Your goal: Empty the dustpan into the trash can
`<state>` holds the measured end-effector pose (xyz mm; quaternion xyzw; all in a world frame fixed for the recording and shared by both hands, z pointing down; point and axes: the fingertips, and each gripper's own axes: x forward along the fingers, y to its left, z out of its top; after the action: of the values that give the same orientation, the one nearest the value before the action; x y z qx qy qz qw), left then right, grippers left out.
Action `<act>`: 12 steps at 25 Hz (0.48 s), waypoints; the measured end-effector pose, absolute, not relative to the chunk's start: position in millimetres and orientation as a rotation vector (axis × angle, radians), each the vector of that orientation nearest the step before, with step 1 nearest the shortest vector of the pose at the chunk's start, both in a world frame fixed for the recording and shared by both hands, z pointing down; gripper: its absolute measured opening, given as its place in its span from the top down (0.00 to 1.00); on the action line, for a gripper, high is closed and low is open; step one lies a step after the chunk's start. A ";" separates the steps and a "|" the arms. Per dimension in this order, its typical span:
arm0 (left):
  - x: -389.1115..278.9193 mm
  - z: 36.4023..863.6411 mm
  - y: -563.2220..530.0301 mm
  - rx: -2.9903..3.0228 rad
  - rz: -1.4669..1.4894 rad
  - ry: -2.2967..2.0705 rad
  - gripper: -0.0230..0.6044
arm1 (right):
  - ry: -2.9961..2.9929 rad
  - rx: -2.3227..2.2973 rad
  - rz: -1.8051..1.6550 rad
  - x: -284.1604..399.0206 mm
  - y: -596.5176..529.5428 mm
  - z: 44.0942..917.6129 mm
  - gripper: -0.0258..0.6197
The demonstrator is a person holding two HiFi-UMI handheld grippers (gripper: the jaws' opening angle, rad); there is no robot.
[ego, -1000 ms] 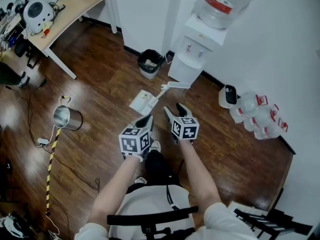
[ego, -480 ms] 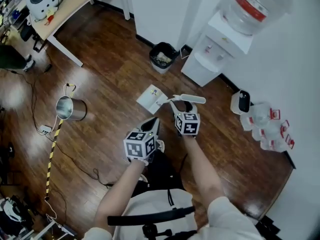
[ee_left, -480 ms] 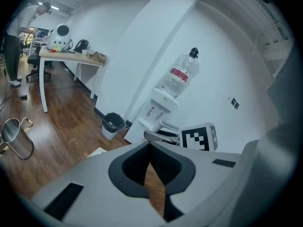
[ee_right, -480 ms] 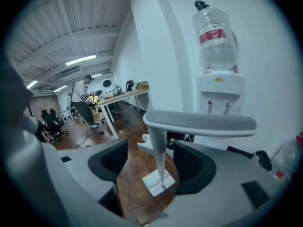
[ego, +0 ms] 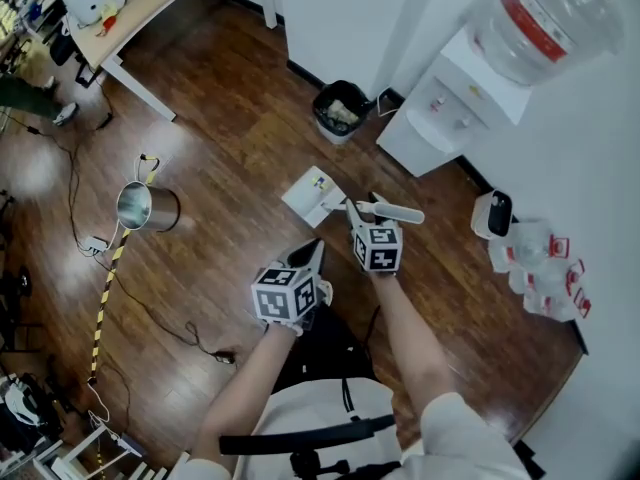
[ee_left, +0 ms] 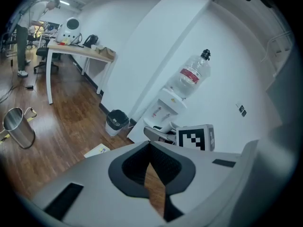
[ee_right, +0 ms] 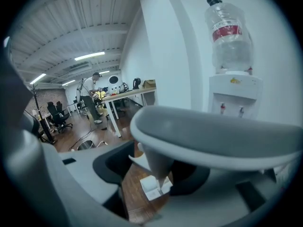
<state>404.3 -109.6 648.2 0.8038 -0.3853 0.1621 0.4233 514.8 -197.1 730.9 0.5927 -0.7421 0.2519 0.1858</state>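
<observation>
A white dustpan (ego: 315,193) lies on the wooden floor, its long handle rising to a grey grip (ego: 395,211). My right gripper (ego: 362,213) is at that grip. In the right gripper view the grip (ee_right: 213,136) lies across the jaws and the stem runs down between them toward the pan (ee_right: 154,187). The jaws are closing, with floor still showing beside the stem. My left gripper (ego: 314,250) hangs shut and empty to the left, short of the pan (ee_left: 97,150). The black-lined trash can (ego: 340,111) stands by the wall beyond the dustpan, also in the left gripper view (ee_left: 116,121).
A water dispenser (ego: 445,108) stands right of the trash can. Spare water bottles (ego: 540,258) sit along the right wall. A metal bucket (ego: 147,206) lies on its side at the left, near cables and a striped tape (ego: 105,298). A desk (ego: 130,18) fills the far left.
Both grippers have moved forward and down toward the dustpan. The right gripper, open short of the handle before, now has the grip between its jaws.
</observation>
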 end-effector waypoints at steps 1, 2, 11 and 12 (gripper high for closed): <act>402.4 649.4 -110.8 2.005 0.403 -0.971 0.97 | -2.091 1.663 0.707 513.6 -198.7 731.3 0.59; 400.7 650.3 -111.9 1.998 0.401 -0.977 0.97 | -2.090 1.657 0.709 512.7 -200.5 731.6 0.59; 360.9 639.0 -131.2 1.950 0.336 -1.099 0.97 | -2.079 1.581 0.667 492.0 -242.9 706.4 0.60; 354.2 636.5 -132.1 1.943 0.325 -1.115 0.97 | -2.085 1.558 0.654 486.5 -246.8 700.6 0.60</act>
<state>354.2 -132.1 636.5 0.7769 -0.4459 0.1301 0.4251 486.5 -246.8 700.6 0.5654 -0.7567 0.2374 0.2268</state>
